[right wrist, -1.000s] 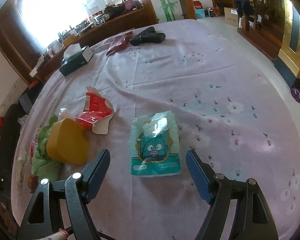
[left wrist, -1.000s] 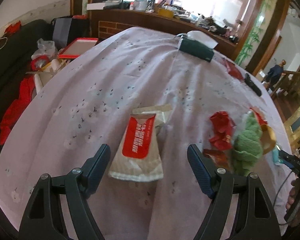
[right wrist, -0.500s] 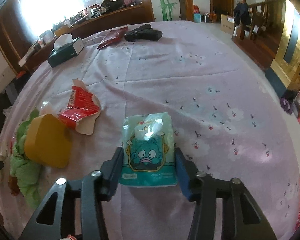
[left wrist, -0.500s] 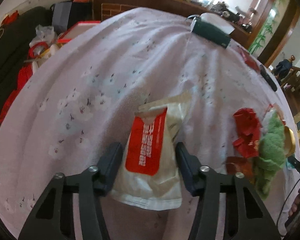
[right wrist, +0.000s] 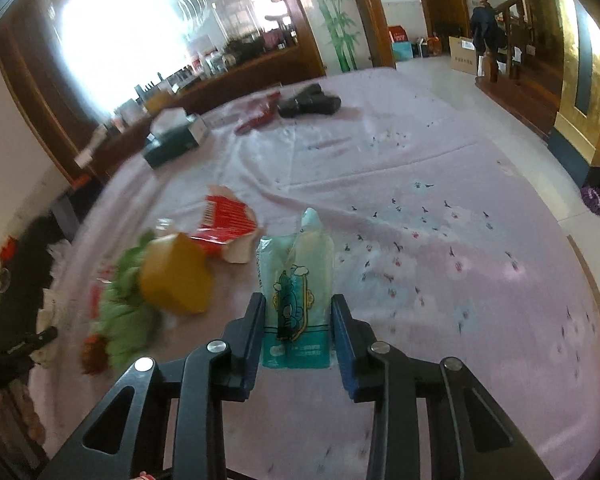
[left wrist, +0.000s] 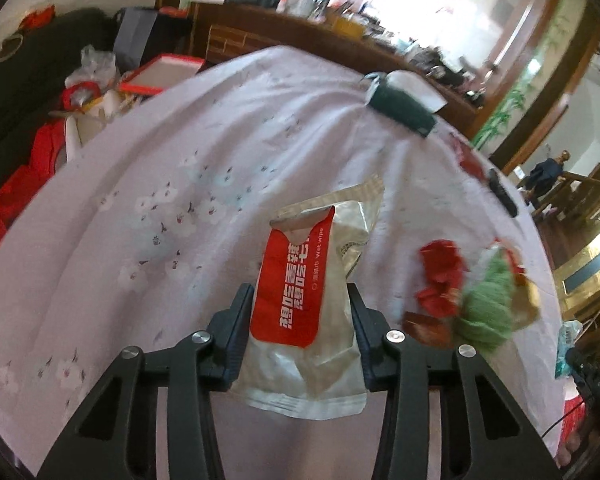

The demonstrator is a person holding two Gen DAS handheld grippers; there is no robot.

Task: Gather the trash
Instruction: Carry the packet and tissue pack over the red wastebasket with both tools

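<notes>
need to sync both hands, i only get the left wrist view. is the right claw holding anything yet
Observer: Yes, the right claw is shut on a teal tissue pack with a cartoon print.
Operator: is the pack squashed
Observer: Yes, it is folded lengthwise between the fingers, its top end sticking up past them.
Operator: anything close to it
Observer: A torn red and white wrapper lies on the tablecloth just beyond it, to its left, with a yellow box on green cloth nearer.
</notes>
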